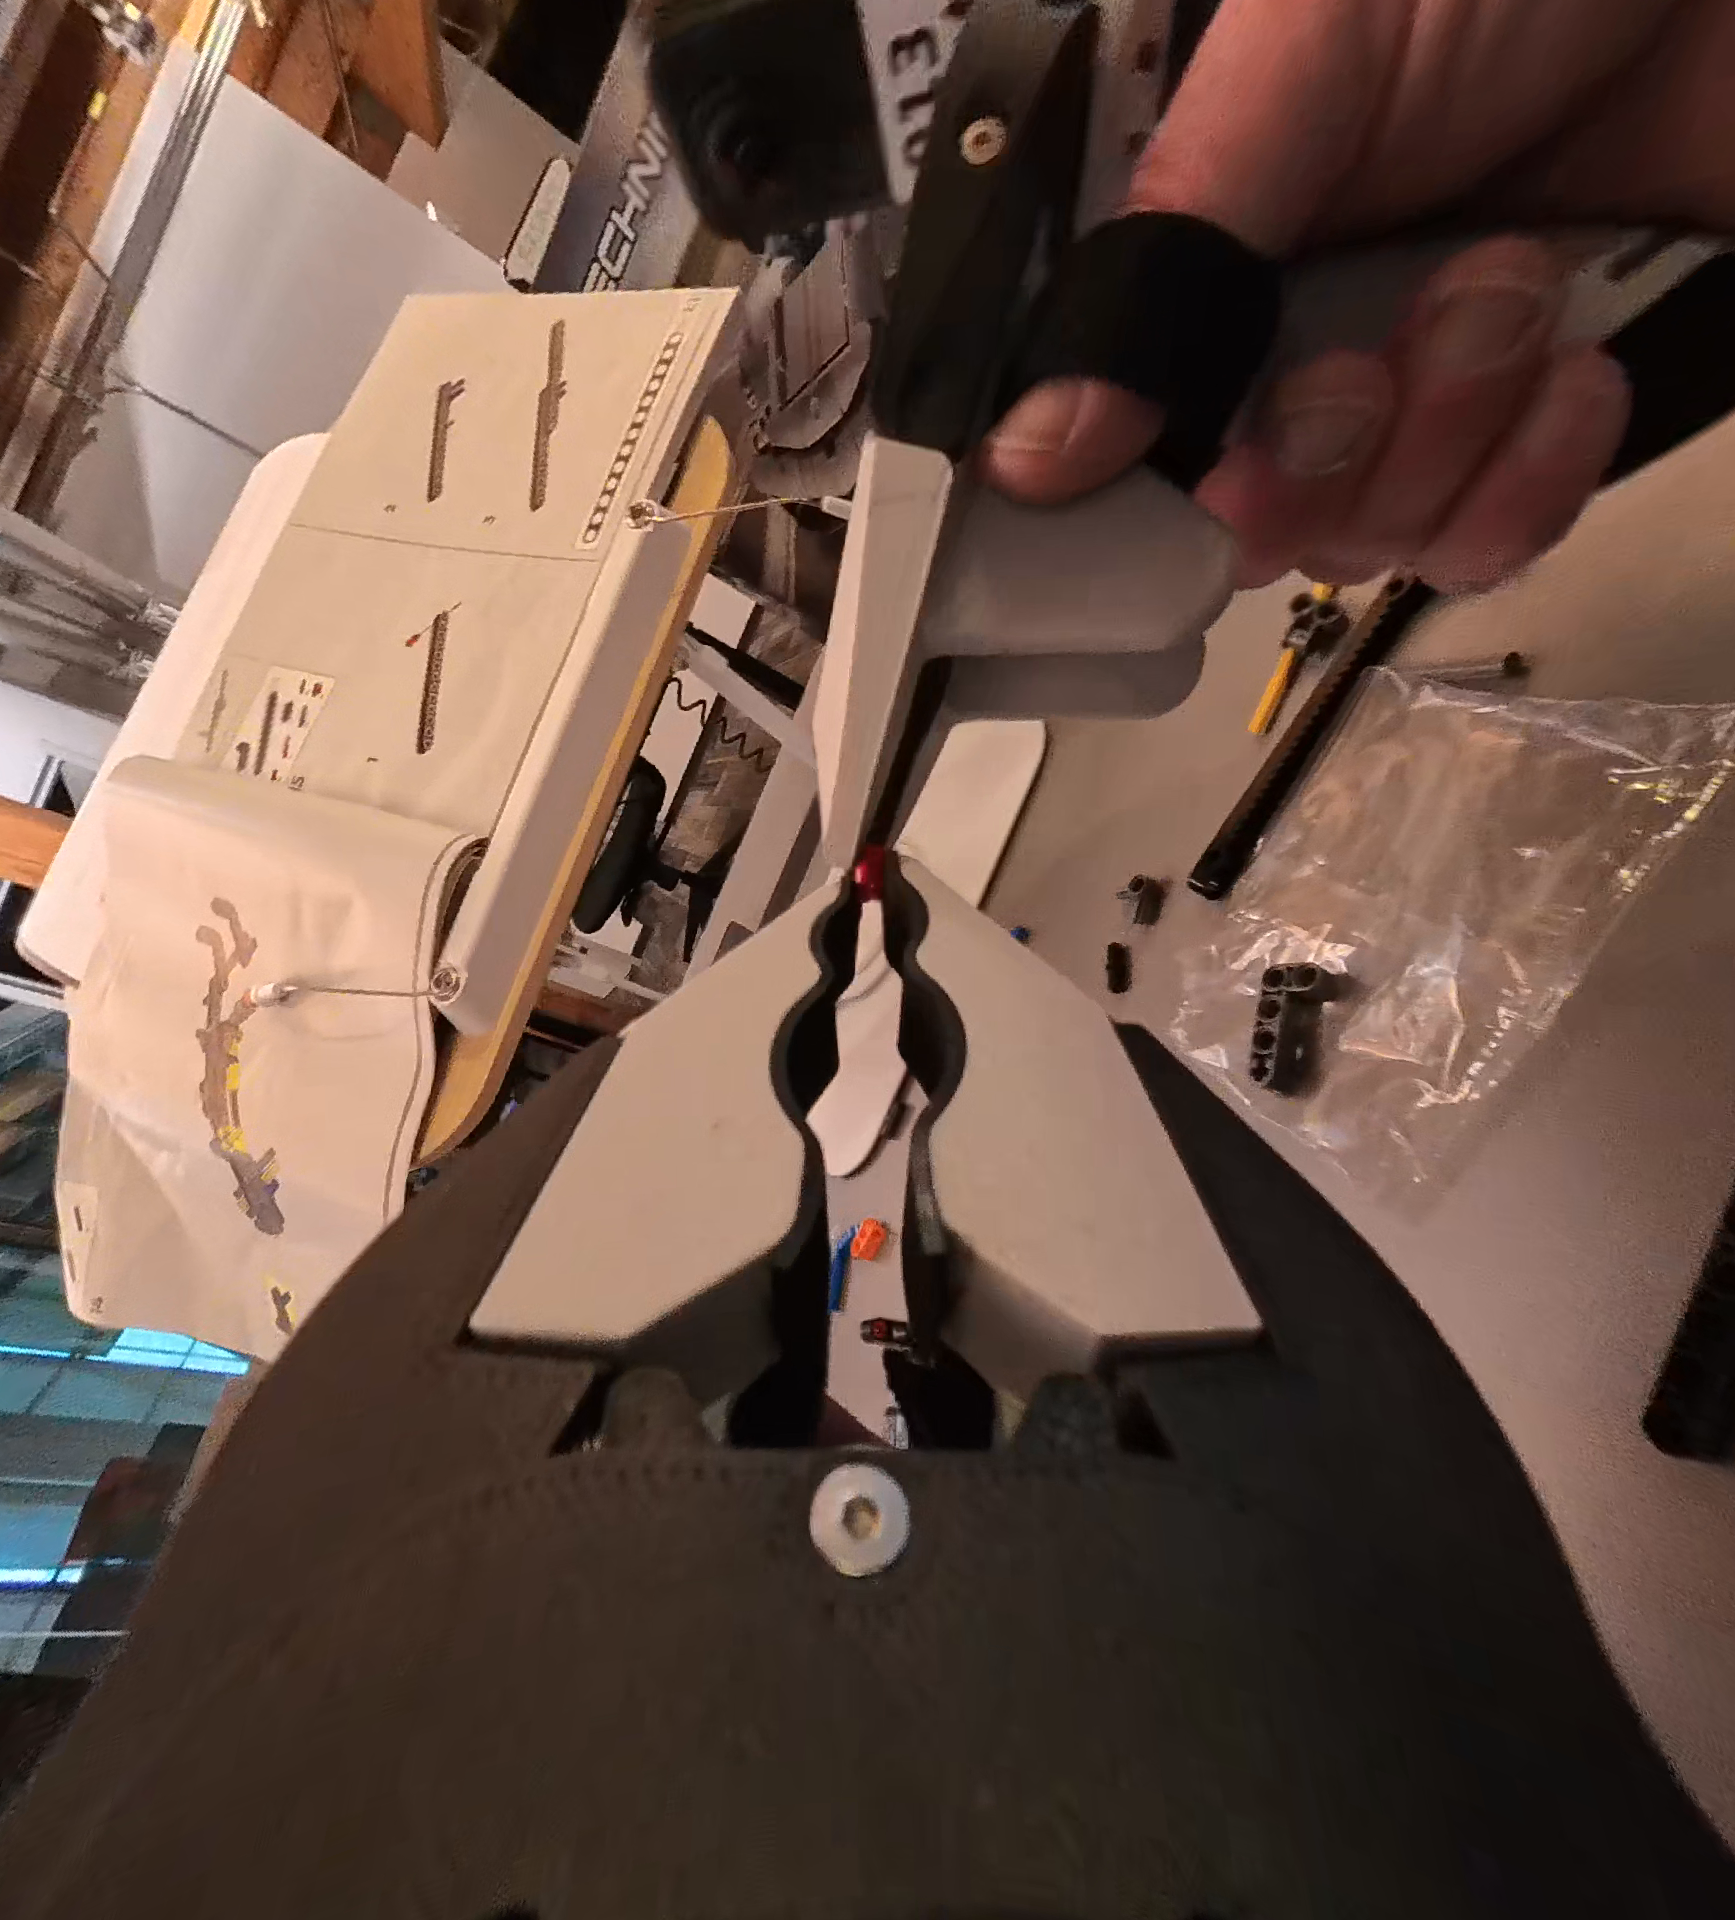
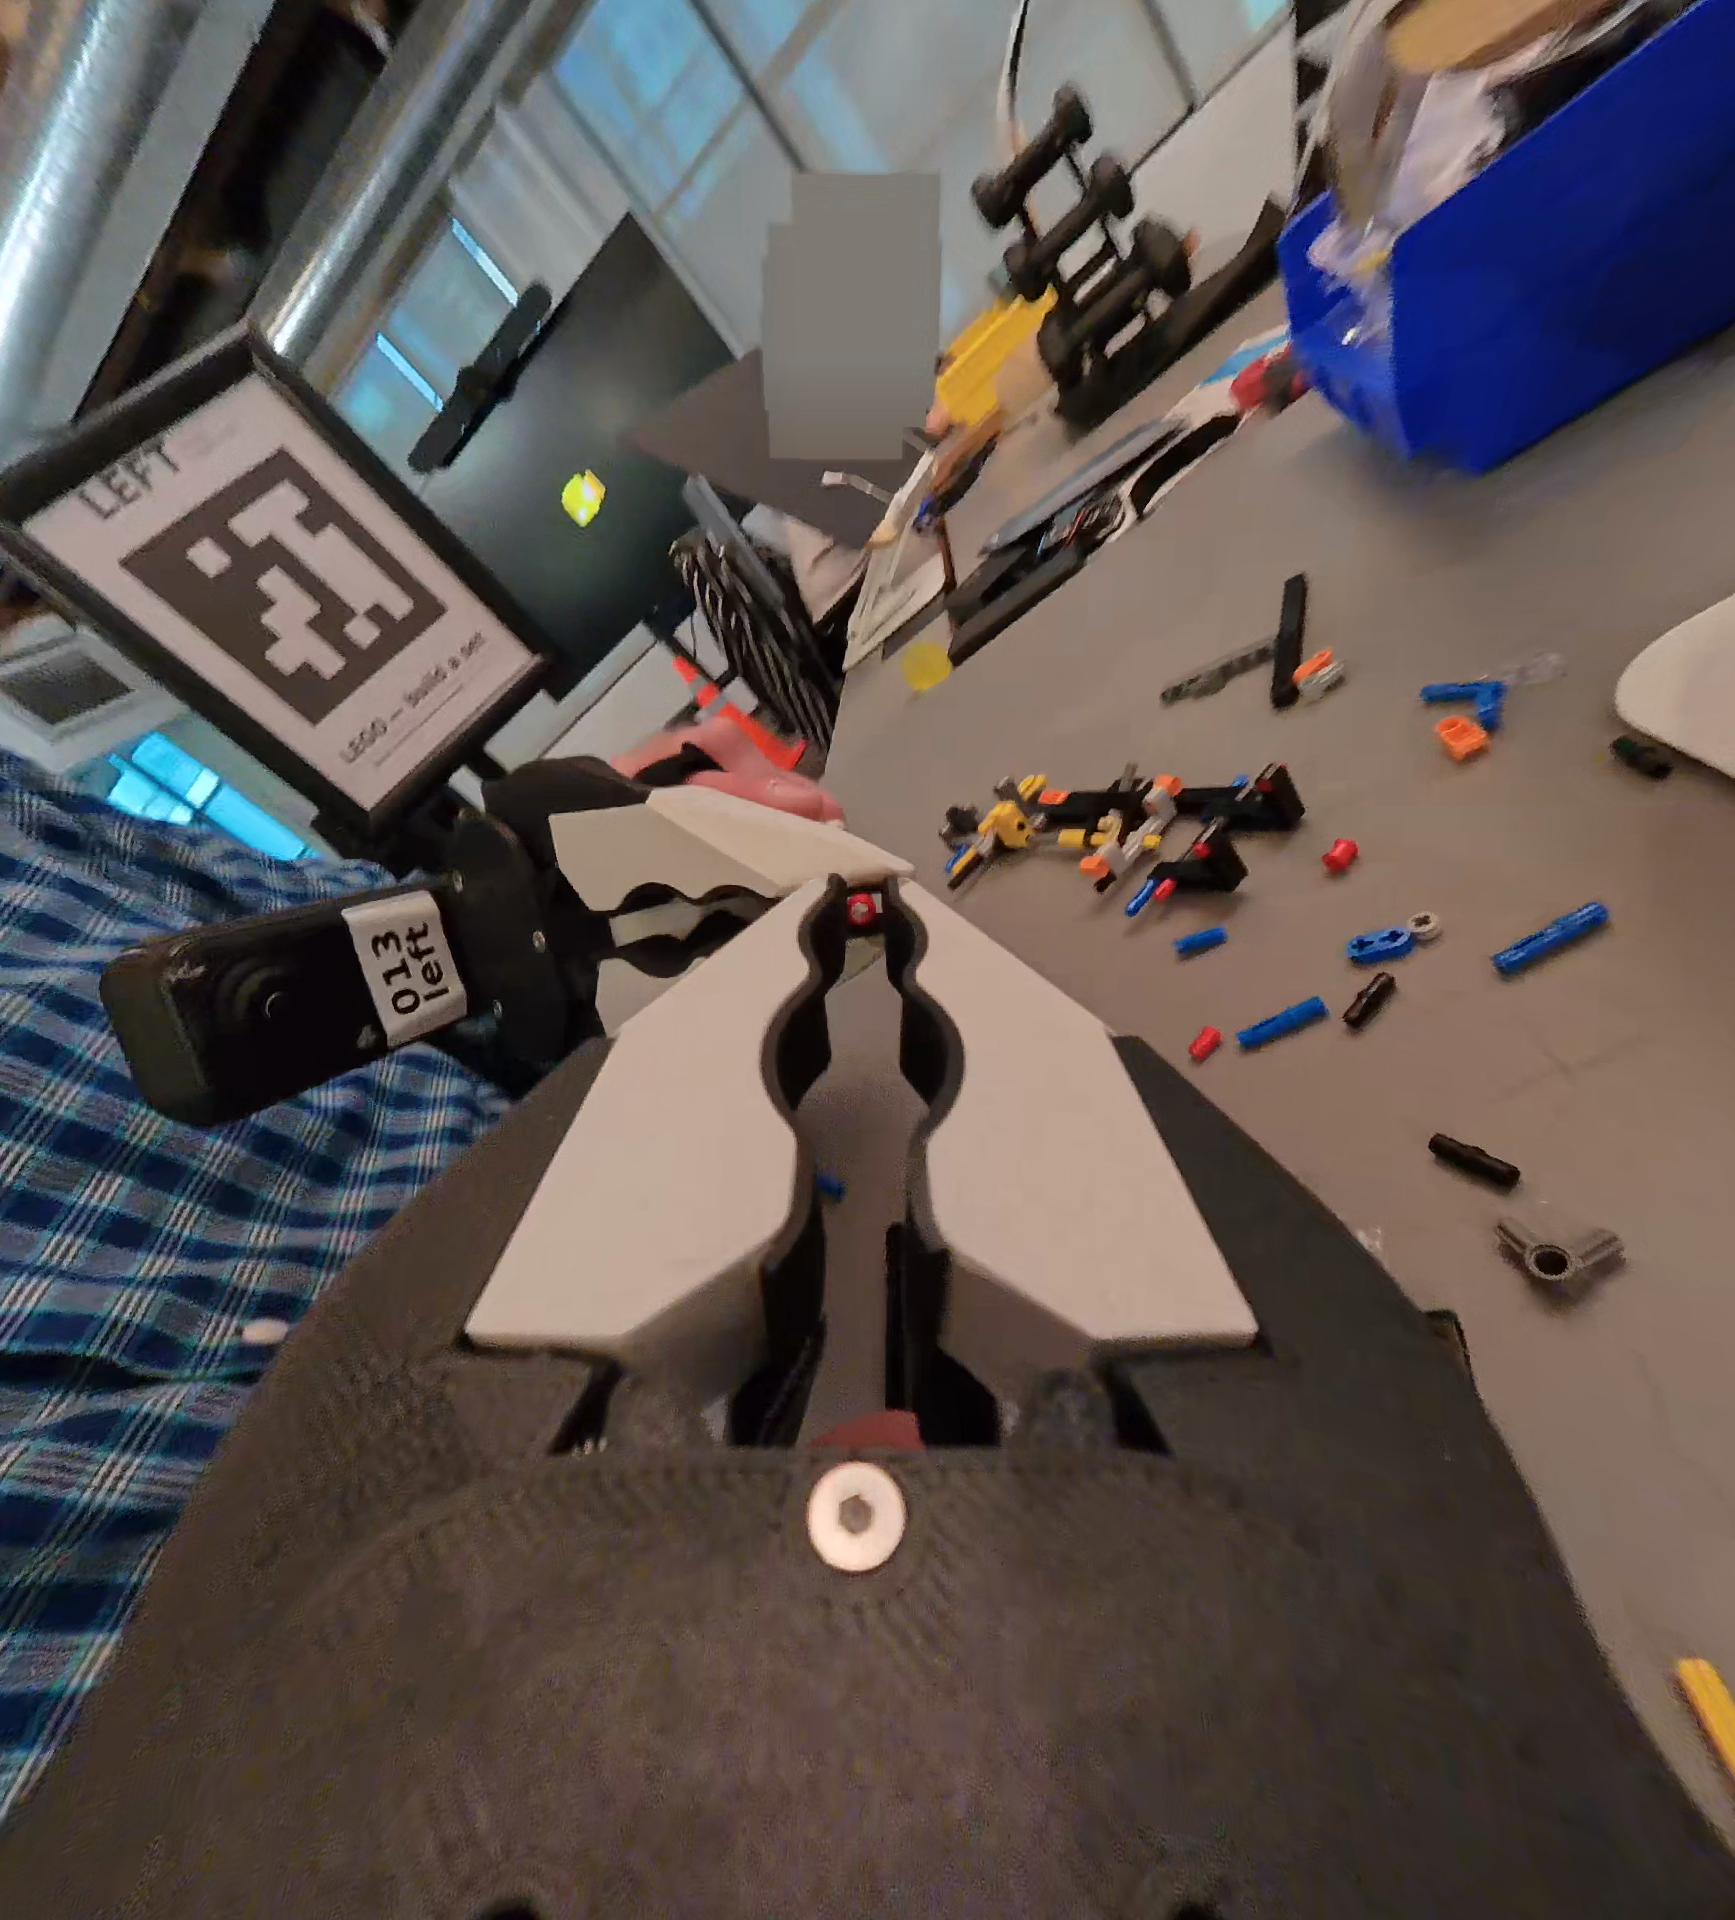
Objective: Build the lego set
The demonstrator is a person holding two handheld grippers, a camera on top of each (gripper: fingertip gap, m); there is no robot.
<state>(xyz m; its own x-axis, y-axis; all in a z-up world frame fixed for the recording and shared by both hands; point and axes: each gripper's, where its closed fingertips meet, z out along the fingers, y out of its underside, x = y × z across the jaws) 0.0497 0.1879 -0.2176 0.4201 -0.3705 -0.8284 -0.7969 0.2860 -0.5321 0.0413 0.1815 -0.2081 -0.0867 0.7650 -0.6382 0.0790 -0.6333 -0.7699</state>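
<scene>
I have the small red peg (image 1: 873,871) pinched at the very tips of both my tongs at once: my left tongs (image 1: 871,883) meet it from one side and my right tongs (image 2: 861,902) from the other, tips nearly touching around it. The peg sits in the air above the grey table (image 2: 1465,1091), well apart from the half-built black and yellow model (image 2: 1123,821). I judge its long axis runs along my right tongs, so neither hand is nearer
</scene>
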